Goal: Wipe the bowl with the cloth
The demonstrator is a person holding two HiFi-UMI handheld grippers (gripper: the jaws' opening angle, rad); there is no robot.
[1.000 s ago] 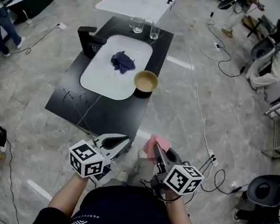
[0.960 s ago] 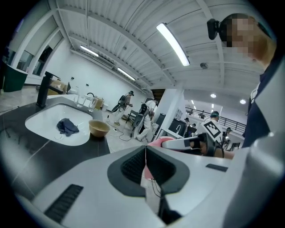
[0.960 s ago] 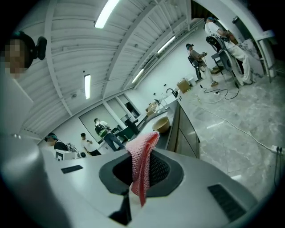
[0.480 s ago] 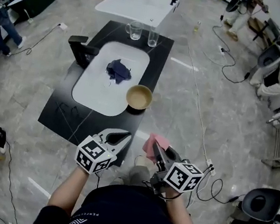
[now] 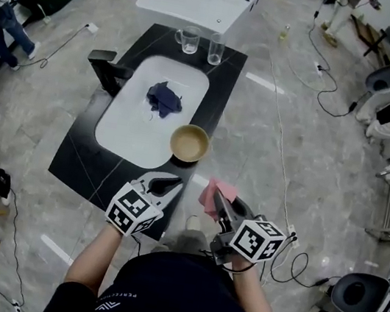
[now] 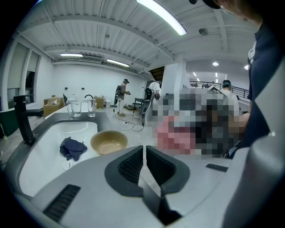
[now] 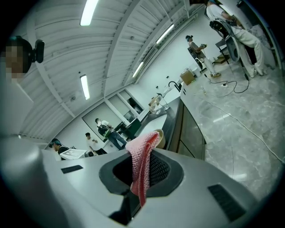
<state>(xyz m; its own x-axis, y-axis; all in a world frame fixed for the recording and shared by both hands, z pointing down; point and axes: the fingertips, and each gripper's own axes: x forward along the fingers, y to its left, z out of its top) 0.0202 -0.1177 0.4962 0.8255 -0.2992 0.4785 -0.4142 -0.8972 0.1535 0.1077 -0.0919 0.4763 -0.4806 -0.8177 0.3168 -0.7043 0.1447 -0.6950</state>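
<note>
My left tongs are pressed together with nothing between them. Just beside them, my right tongs pinch a pink cloth, whose folded end rises above the pads. I hold both pairs low in front of me, at the near end of the black surface. On that surface the tan bowl stands upright and empty at the near right rim of a white basin. A dark blue rag lies crumpled in the basin. A black faucet stands at its left side. Two glasses stand at the far end.
</note>
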